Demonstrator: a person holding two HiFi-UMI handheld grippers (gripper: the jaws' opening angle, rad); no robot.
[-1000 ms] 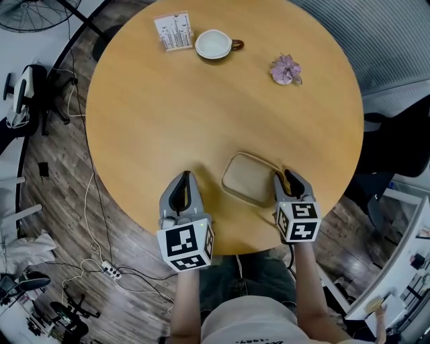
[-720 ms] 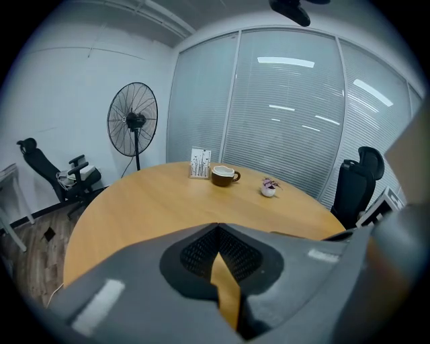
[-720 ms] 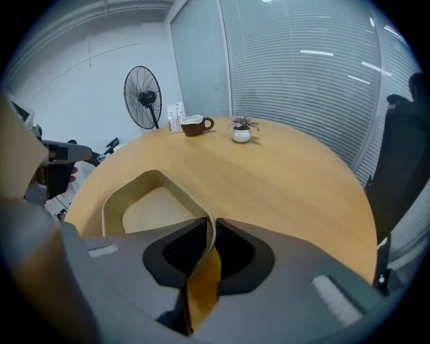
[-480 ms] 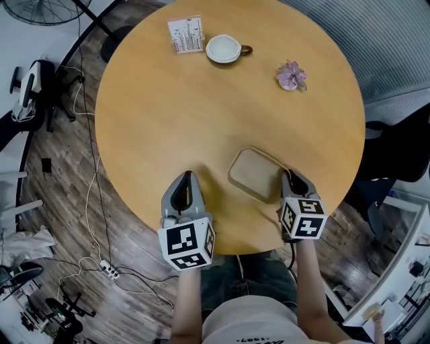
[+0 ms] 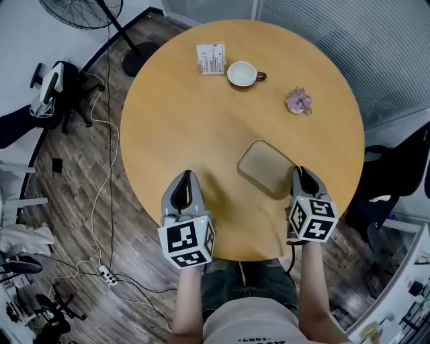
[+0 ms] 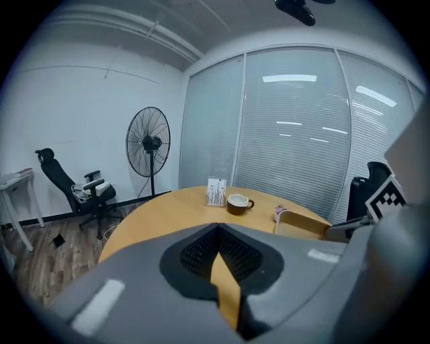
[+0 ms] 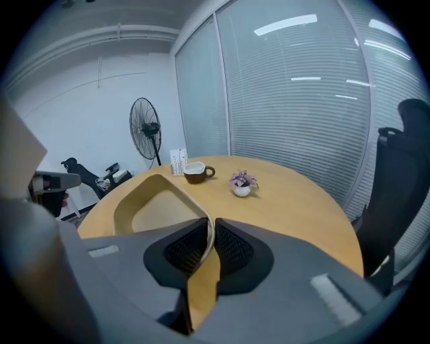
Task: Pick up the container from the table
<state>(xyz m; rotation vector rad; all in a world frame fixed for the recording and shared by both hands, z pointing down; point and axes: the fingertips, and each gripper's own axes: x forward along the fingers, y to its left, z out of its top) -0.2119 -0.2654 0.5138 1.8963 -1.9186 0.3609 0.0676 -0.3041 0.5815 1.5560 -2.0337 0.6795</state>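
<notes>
The container (image 5: 264,163) is a shallow tan tray with rounded corners, near the table's front right. My right gripper (image 5: 300,174) is shut on its near right rim. In the right gripper view the thin rim runs between the pads (image 7: 232,247) and the container (image 7: 149,205) spreads out to the left, seemingly tilted up off the table. My left gripper (image 5: 183,177) hovers over the table's front edge, shut with nothing in it. From the left gripper (image 6: 219,254) view, the container (image 6: 302,225) shows at the right.
On the round wooden table (image 5: 188,121), at the far side, stand a card holder (image 5: 211,58), a brown cup (image 5: 244,74) and a small pink flower pot (image 5: 298,101). A fan (image 5: 82,11) and cables lie on the floor to the left. A black chair (image 5: 396,168) is at the right.
The head view has shifted, so the table's far side sits lower in the picture. The right gripper, still shut on the container's rim, has drifted slightly right. The left gripper holds its place.
</notes>
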